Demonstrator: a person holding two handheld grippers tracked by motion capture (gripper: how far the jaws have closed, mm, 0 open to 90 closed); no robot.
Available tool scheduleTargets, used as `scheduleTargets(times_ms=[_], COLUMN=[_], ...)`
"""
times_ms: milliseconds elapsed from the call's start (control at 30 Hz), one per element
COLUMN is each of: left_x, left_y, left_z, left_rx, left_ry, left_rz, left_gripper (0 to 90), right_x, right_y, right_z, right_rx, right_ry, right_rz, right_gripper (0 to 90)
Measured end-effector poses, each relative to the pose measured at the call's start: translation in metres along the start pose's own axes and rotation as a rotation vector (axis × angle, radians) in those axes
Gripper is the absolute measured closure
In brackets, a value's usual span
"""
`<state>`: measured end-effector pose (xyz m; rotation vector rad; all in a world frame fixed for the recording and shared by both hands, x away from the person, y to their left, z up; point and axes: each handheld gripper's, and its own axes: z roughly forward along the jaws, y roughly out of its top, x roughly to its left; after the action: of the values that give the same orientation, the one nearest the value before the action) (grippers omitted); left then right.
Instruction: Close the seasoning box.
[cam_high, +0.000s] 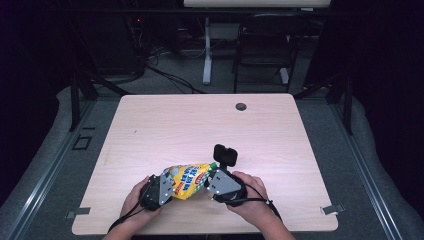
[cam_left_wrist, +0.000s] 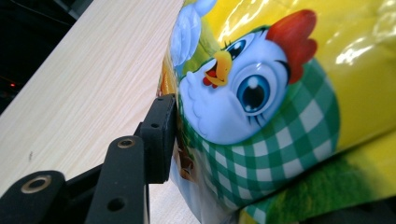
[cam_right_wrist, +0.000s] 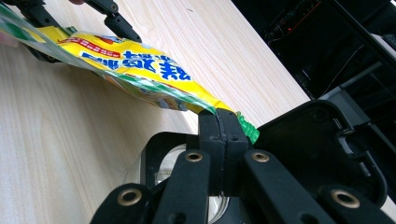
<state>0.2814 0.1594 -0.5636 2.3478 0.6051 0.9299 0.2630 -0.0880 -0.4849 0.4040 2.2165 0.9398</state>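
Wooden table (cam_high: 165, 125), one snack bag (cam_high: 189, 181), two grippers (cam_high: 165, 187) (cam_high: 212, 180) clamping it

Glossy plastic snack bag (cam_left_wrist: 280, 93), matt black plastic claws, pale wood-grain table (cam_high: 200, 125).

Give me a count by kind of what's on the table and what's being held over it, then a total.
Yellow snack bags: 1, the snack bag, held between both grippers.
Handheld grippers: 2, the left gripper and the right gripper.
Black boxes with open lid: 1, the black box beside the right gripper.
Total: 4
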Motion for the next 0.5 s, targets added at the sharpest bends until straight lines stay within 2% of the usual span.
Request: scheduleTargets(times_ms=[500], left_x=[-0.0025], left_y=[0.0041], left_z=[-0.0019], left_rx=[0.041], left_ry=[0.069], left_rz=[0.096], left_gripper=[55.9], right_x=[0.0091], right_y=[-0.0061], right_z=[-0.0034], right_rx=[-0.008], right_ry=[0.012], right_rz=[0.006], right_gripper=[90.0])
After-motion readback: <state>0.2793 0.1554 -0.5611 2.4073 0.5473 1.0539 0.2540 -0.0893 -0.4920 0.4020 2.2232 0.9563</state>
